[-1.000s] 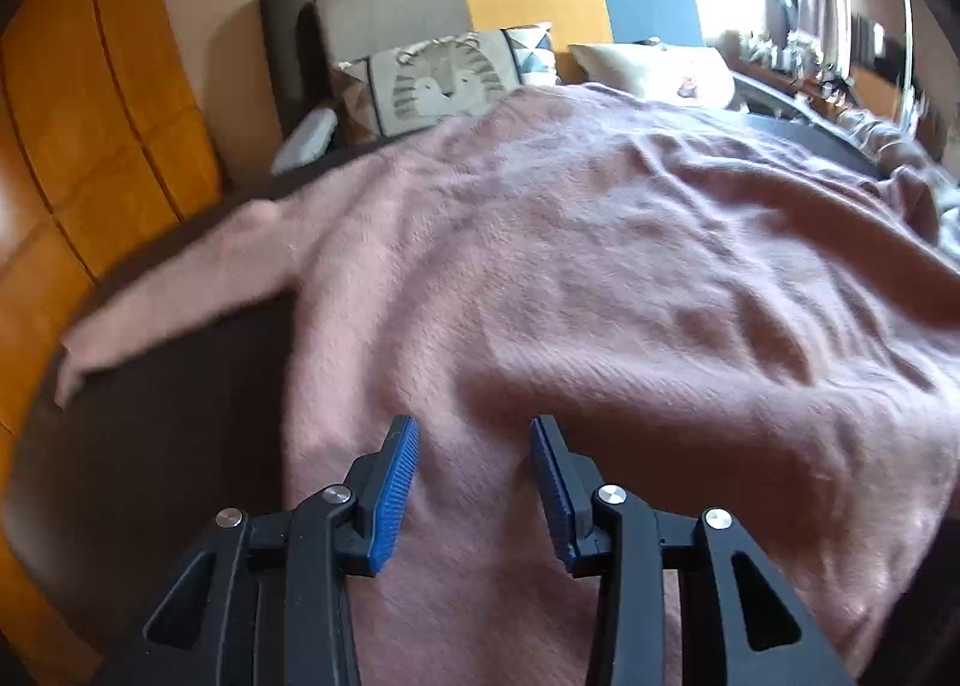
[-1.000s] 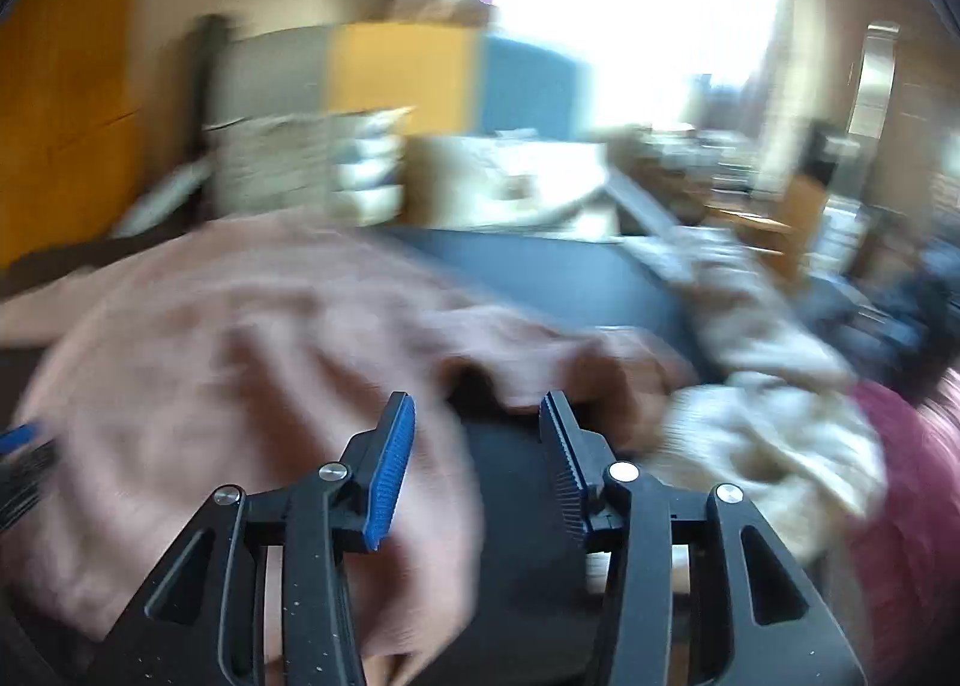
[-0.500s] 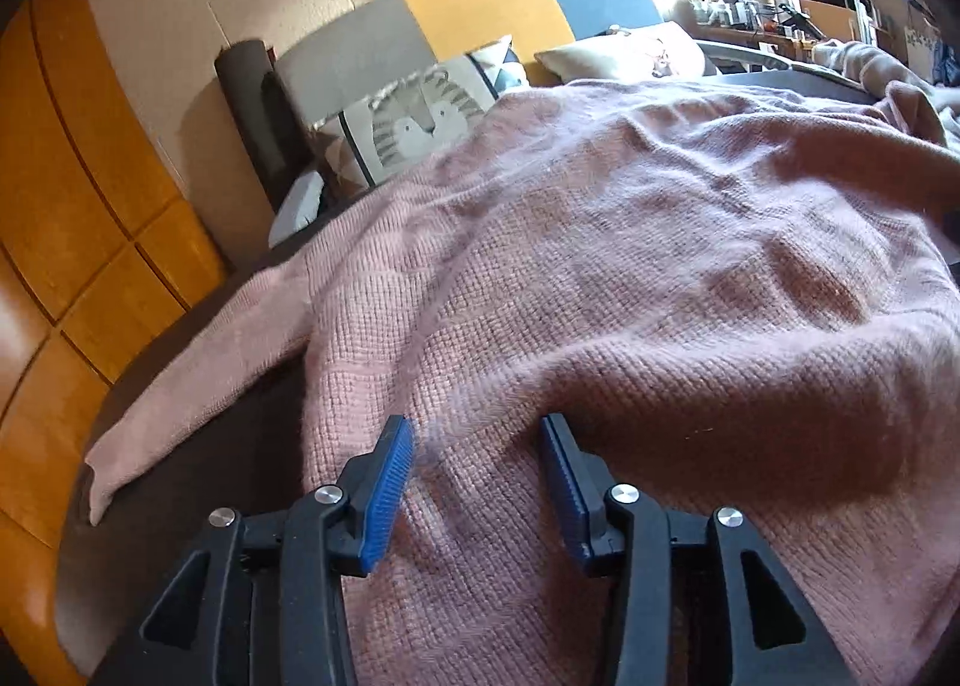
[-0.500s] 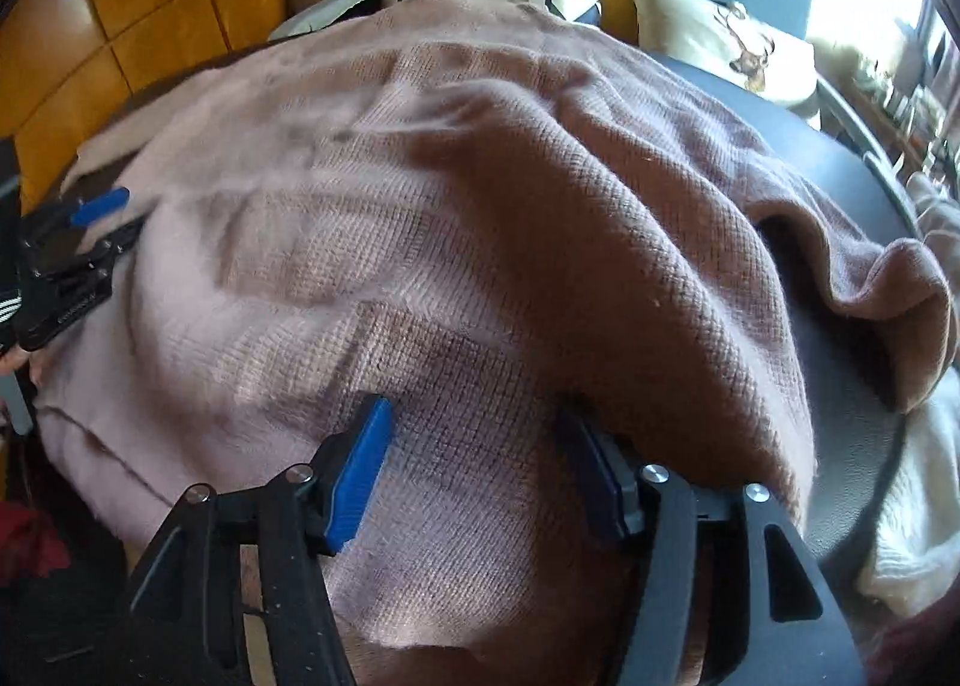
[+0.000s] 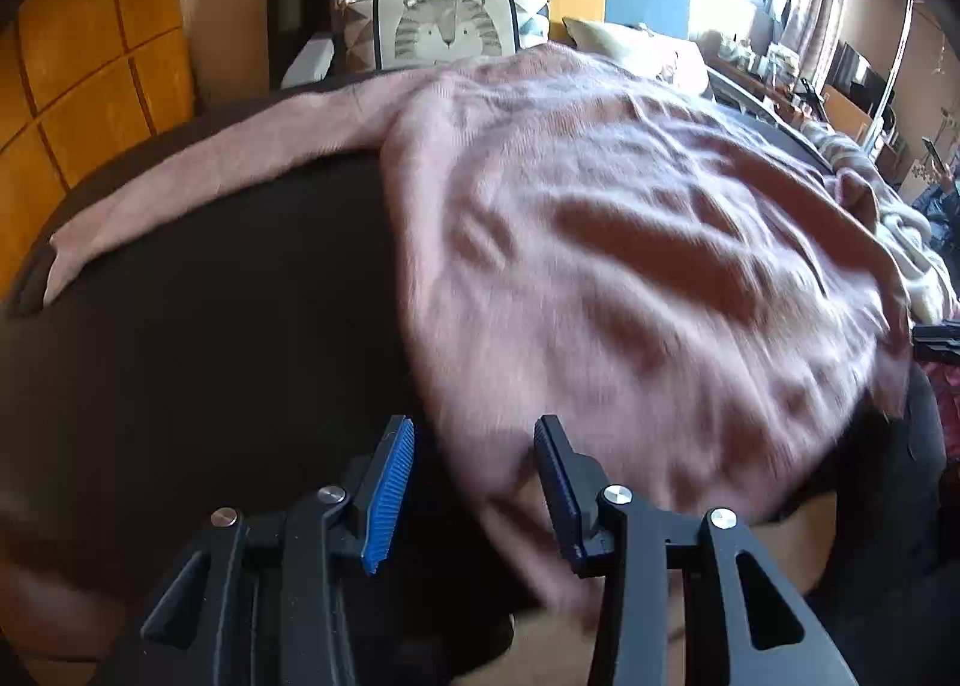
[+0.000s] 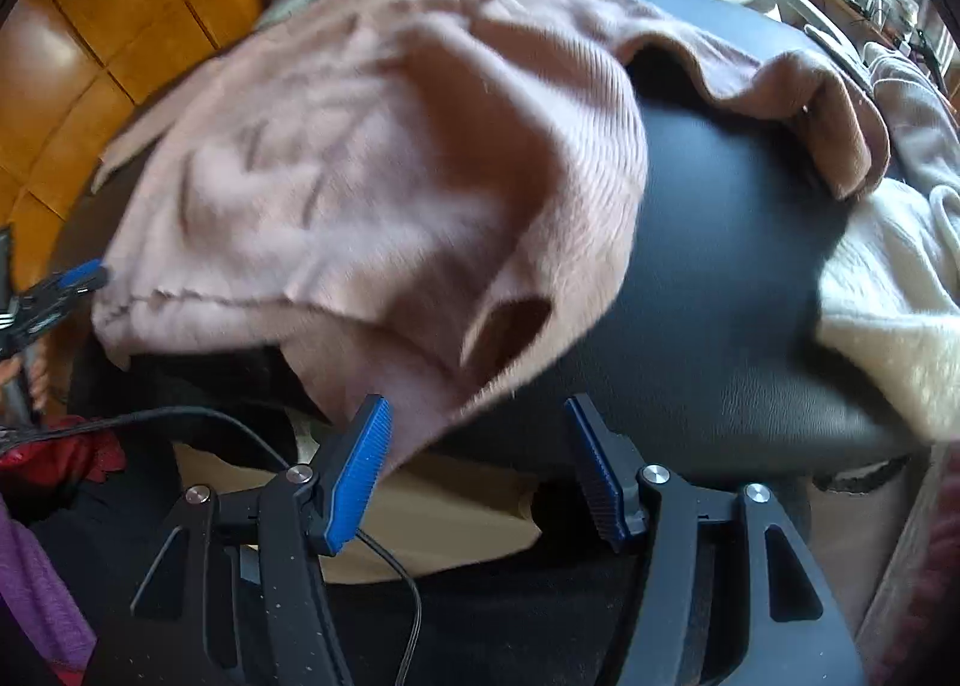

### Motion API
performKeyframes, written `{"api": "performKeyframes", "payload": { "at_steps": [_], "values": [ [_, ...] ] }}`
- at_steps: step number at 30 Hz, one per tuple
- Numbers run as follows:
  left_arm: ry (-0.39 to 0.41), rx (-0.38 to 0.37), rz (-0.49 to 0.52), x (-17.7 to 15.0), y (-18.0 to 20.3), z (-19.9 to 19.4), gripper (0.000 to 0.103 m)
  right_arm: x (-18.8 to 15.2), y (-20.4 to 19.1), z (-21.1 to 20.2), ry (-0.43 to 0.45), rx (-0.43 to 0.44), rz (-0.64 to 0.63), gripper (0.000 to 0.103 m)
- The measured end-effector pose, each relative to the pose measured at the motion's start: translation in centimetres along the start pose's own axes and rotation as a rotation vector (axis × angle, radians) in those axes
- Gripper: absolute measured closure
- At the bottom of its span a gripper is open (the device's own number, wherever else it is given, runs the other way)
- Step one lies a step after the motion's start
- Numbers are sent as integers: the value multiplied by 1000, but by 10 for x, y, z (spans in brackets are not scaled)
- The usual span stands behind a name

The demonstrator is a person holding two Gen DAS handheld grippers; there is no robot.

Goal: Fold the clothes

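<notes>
Pink knit sweater (image 5: 630, 242) lay centre-frame across the dark table (image 5: 210, 326), soft and limp. Your left gripper (image 5: 474, 482) and right gripper (image 6: 474, 464) stood part-open, gripping nothing; take the hem corners.

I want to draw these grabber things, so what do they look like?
Both look alike. The left gripper and right gripper each have a black frame with cut-out holes and shiny silver screws. Each has two flat fingers with ridged blue pads. A thin black cable runs under the right one. No sleeve shows.
</notes>
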State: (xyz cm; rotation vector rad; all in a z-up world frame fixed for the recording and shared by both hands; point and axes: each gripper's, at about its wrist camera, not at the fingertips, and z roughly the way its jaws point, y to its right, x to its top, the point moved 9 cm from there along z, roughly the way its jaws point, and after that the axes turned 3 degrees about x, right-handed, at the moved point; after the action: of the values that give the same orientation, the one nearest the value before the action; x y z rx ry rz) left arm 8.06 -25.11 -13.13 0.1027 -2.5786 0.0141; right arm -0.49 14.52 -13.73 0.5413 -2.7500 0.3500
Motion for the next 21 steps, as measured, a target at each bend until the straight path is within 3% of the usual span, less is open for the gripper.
{"api": "performKeyframes", "payload": {
  "at_steps": [2, 4, 6, 9, 11, 13, 15, 17, 18, 19, 20, 21],
  "values": [
    [-60, -22, -2, -17, 0, -3, 60, -2, -4, 5, -5, -25, -19, 40],
    [-79, -76, -28, -30, 6, -4, 60, -1, -11, 11, 2, 7, -12, 40],
    [-45, -79, -38, -31, 11, -5, 60, 0, -18, 19, -1, 31, -9, 40],
    [-10, -71, -38, -31, 19, -6, 60, 1, -26, 28, 6, -21, -38, 39],
    [-14, -119, -20, -32, 29, -7, 60, 1, -31, 29, 23, -58, -81, 40],
    [-32, -187, -1, -36, 41, -8, 60, 0, -35, 28, 41, -93, -135, 58],
    [-37, -200, 9, -37, 46, -6, 60, 1, -39, 26, 62, -87, -153, 90],
    [-37, -192, 19, -37, 50, -4, 60, 2, -40, 24, 62, -45, -121, 94],
    [-38, -203, 18, -36, 51, -4, 63, 2, -41, 22, 61, -24, -106, 95],
    [-40, -241, 5, -35, 51, -7, 72, 3, -41, 17, 65, -14, -106, 95],
    [-43, -271, -15, -32, 49, -8, 94, 4, -40, 12, 69, -4, -107, 95],
    [-50, -288, -50, -30, 43, -9, 96, 5, -37, 4, 75, 5, -100, 95]
  ]
}}
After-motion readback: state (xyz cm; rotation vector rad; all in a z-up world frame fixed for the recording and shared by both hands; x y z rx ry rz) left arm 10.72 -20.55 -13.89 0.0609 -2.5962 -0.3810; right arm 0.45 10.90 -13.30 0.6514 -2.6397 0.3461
